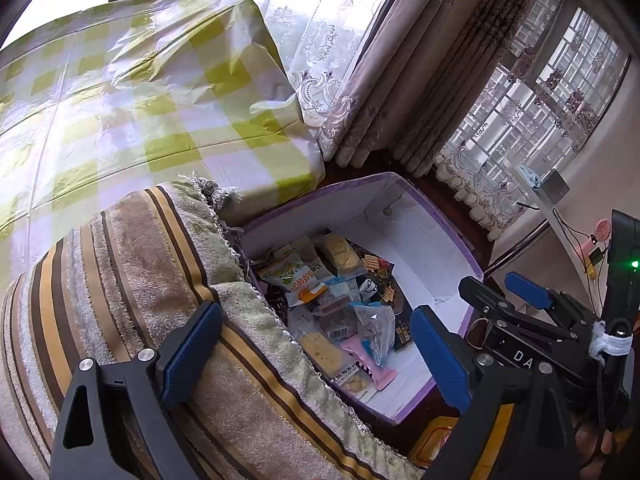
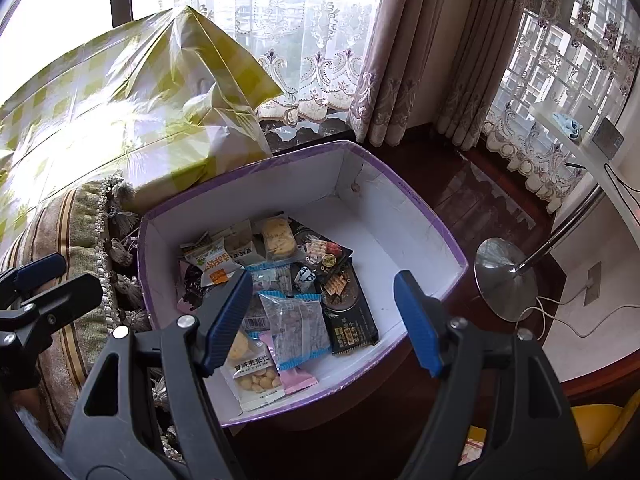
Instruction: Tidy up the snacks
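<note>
With your right gripper point(image 2: 324, 316) wide and empty over the purple box point(image 2: 400, 188), pinch the light, crinkly clear snack packet point(image 2: 298, 320) by its sealed edge, gently.

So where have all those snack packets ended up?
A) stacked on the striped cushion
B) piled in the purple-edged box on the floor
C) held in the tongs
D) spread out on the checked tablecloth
B: the snack packets lie heaped inside the white, purple-edged box on the floor, while both the right tongs and the left tongs are open and hold nothing.
</note>
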Demonstrator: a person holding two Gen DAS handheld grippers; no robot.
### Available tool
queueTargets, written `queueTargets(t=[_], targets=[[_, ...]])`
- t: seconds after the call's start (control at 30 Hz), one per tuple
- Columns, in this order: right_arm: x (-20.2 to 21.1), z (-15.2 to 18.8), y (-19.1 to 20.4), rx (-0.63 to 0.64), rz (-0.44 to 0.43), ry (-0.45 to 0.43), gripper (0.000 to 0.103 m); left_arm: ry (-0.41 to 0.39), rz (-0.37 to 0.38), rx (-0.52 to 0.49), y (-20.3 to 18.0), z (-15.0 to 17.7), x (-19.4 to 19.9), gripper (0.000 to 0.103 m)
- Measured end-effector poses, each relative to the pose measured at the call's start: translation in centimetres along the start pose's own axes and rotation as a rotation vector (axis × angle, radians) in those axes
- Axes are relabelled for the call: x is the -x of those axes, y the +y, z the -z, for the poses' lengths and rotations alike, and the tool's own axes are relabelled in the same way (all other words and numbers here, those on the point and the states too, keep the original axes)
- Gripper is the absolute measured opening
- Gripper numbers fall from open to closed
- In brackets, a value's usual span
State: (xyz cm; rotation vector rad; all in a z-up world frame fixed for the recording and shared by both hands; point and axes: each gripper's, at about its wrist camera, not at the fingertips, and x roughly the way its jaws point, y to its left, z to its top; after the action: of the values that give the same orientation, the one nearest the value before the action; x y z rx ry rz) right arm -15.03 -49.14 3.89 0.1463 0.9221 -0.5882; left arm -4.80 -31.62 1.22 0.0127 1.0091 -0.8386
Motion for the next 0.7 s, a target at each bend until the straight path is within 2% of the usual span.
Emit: queueTargets(t=[0.7], targets=[[-0.34, 0.00, -0.06, 0.000, 0.008, 0.005, 0.076, -0.001, 0.000, 0.001, -0.03, 0.01, -0.03, 0.097]])
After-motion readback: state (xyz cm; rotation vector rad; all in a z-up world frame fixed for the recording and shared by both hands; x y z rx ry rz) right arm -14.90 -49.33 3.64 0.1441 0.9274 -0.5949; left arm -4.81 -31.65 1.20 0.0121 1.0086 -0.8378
